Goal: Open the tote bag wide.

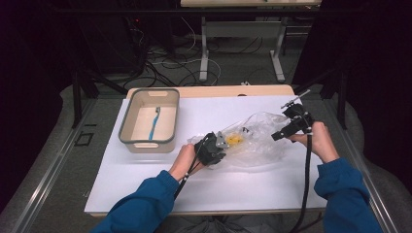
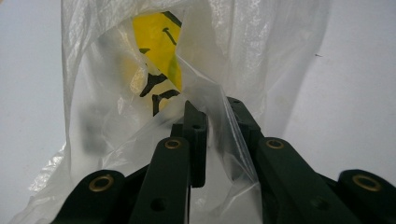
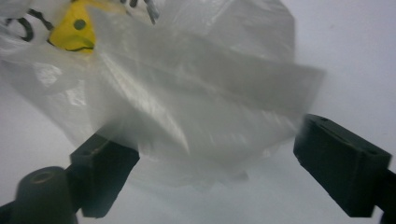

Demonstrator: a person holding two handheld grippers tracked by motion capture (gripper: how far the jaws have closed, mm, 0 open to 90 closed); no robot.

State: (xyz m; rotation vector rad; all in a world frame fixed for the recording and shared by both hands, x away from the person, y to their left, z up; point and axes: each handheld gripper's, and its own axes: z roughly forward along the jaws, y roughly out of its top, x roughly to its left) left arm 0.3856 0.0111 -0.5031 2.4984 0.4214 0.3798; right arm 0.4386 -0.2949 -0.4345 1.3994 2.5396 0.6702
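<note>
Nearest me in the high view, both blue sleeves come up from the bottom edge onto the white table (image 1: 145, 194). Just past them my left gripper (image 1: 214, 148) sits at the near-left end of the clear plastic bag (image 1: 257, 138), which lies crumpled on the table's middle. Its jaws are nearly together and pinch a fold of the bag's film; the left gripper view shows that fold (image 2: 219, 135) caught between the two black jaws, a detail too small to read from above. That view also looks into the bag at a yellow item with black markings (image 2: 159, 42); from above it is just a yellow patch (image 1: 234, 140) inside the film.

Farther right, my right gripper (image 1: 291, 125) stands at the bag's far-right end. Its jaws are spread wide and grip nothing: the right gripper view shows the bag's edge (image 3: 196, 116) lying between them, with clear space before the right-hand jaw, and the yellow item (image 3: 74, 28) beyond.

Farthest, at the table's back left, a beige bin with a grey rim (image 1: 127, 124) holds a blue toothbrush (image 1: 154, 122), lying flat on its floor.
</note>
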